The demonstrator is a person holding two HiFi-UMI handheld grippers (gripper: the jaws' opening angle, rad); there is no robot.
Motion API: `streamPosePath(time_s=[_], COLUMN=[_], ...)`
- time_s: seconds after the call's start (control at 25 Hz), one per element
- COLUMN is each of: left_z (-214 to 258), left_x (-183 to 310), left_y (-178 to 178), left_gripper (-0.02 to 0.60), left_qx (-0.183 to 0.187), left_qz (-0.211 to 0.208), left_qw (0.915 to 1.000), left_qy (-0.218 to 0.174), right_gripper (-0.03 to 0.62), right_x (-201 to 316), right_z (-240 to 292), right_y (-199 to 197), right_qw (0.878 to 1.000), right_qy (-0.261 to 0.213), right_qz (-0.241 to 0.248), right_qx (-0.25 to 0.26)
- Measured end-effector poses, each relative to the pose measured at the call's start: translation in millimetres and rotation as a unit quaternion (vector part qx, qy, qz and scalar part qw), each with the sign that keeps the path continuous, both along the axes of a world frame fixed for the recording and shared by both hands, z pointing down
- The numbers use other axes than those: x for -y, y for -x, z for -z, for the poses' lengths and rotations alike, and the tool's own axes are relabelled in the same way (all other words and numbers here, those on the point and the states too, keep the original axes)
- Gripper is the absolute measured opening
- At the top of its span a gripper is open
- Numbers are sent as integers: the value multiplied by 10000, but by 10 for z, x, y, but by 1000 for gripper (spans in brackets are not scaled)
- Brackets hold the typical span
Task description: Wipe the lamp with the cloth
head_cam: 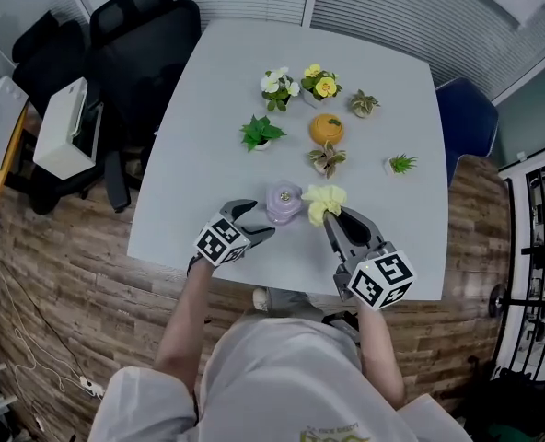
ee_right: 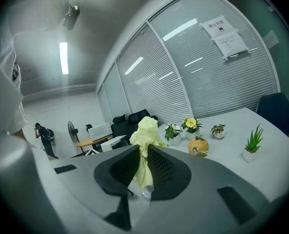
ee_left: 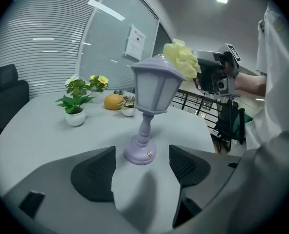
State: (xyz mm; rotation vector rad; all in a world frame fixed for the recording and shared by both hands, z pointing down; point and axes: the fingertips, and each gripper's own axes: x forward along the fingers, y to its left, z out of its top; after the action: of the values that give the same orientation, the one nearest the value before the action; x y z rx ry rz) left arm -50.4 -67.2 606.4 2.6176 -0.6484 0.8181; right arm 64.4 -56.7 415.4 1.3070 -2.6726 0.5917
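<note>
Clamping the yellow cloth (head_cam: 323, 201), the right gripper (head_cam: 339, 219) holds it against the top of the lamp (head_cam: 284, 203); the left gripper (head_cam: 257, 221), jaws apart, faces its base.

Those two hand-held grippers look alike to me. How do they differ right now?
The left gripper's jaws stand apart and hold nothing, while the right gripper's jaws are shut on the yellow cloth. The left gripper sits low by the base of the lamp, with that base just ahead of its jaws. The right gripper holds its cloth up at the lamp's top. Both have dark grey jaws.
</note>
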Motion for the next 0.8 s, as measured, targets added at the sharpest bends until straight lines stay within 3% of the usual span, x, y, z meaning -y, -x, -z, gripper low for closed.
streamPosePath(time_s=[0.44, 0.8], left_z=[-222, -290], left_x=[156, 135], left_y=[-100, -184], left_gripper=[319, 319], left_qx=[344, 812], left_qz=[-631, -1420], left_qw=[9974, 9854], left_qy=[-84, -471], right_gripper=[64, 64], right_x=[255, 386], right_z=[-212, -225], right_y=[-14, 52], right_qw=[9997, 9992], right_qy=[206, 265], right_qz=[148, 296], right_qx=[-4, 42])
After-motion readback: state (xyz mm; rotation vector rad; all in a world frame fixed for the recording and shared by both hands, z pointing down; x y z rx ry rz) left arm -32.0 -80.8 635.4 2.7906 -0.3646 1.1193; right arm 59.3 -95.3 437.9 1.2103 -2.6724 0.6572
